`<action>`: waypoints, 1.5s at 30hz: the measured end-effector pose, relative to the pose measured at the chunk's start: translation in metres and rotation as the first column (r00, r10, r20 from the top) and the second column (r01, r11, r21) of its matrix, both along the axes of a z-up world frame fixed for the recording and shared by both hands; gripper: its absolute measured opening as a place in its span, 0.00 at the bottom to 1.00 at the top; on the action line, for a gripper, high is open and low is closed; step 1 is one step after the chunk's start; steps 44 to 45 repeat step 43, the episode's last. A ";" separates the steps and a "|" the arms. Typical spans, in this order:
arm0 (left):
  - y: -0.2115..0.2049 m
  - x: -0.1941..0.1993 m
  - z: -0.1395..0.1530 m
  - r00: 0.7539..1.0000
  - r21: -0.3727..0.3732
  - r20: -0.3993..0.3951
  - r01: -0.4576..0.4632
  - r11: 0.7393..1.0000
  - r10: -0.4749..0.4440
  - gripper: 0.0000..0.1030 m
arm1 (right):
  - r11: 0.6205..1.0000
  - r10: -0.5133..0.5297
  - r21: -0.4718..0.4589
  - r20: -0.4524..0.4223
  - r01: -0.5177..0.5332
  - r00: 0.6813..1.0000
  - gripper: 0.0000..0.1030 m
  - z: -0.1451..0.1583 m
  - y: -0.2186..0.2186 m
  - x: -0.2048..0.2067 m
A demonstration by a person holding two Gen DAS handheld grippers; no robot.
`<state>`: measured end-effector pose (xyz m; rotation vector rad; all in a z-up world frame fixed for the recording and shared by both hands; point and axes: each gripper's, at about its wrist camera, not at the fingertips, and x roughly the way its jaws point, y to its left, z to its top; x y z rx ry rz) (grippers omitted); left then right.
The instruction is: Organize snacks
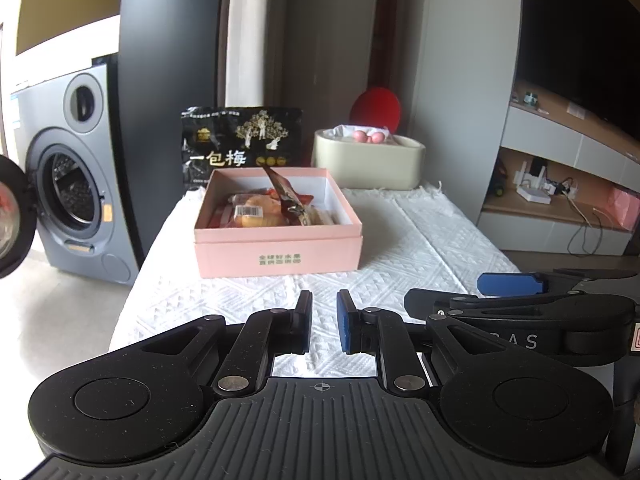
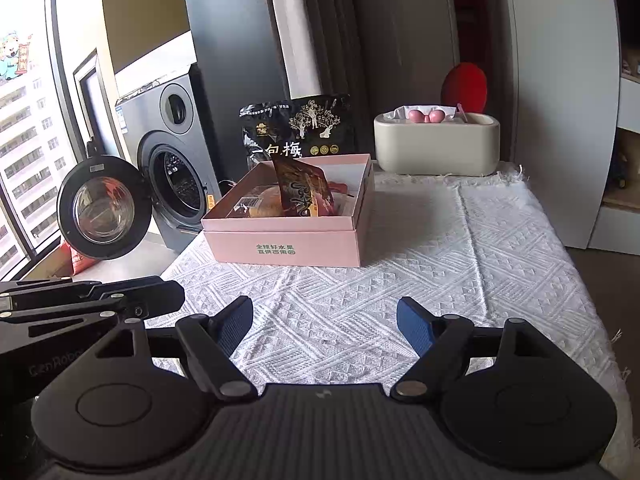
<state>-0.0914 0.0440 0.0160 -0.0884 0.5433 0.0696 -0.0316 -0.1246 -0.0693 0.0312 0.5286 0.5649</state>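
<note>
1. The left gripper [image 1: 324, 326] is hanging low over the near edge of the table. Its tongs are standing narrow, with only a small gap, and holding nothing.
2. The right gripper [image 2: 324, 328] is sitting just beside it, at about 3 o'clock from it. Its tongs are standing wide and holding nothing too.
3. The snacks [image 1: 264, 208] are lying inside the pink box [image 1: 280, 252], which is sitting at 12 o'clock from both grippers. A brown packet [image 2: 302, 192] is sticking up on its end in the box.
4. A big black bag [image 1: 240, 142] is standing just behind the box, at about 11 o'clock, and it looks like the one snack not put away yet.
5. I think reaching over the box for the bag could bump the tall brown packet and tip it out.
6. The bag is thin and floppy, so it could slip from the tongs or fall behind the table.
7. The two grippers are close, so they could knock each other.
8. A bumpy white cloth [image 2: 400, 280] is covering the table and could bunch up if dragged.
9. A washing machine [image 2: 172, 168] is standing at 10 o'clock with its door open. A cream tub [image 2: 438, 146] is sitting at 1 o'clock.
</note>
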 end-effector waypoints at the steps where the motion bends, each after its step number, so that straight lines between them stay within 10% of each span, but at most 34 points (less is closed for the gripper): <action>1: 0.000 0.000 0.000 1.000 0.001 -0.001 0.001 1.000 -0.001 0.17 | 1.000 -0.001 0.001 -0.003 0.001 1.000 0.77 0.000 0.000 0.000; 45: 0.006 0.007 -0.014 1.000 -0.013 -0.010 0.001 1.000 -0.002 0.16 | 1.000 -0.018 -0.004 -0.028 0.018 0.999 0.82 -0.007 0.003 0.008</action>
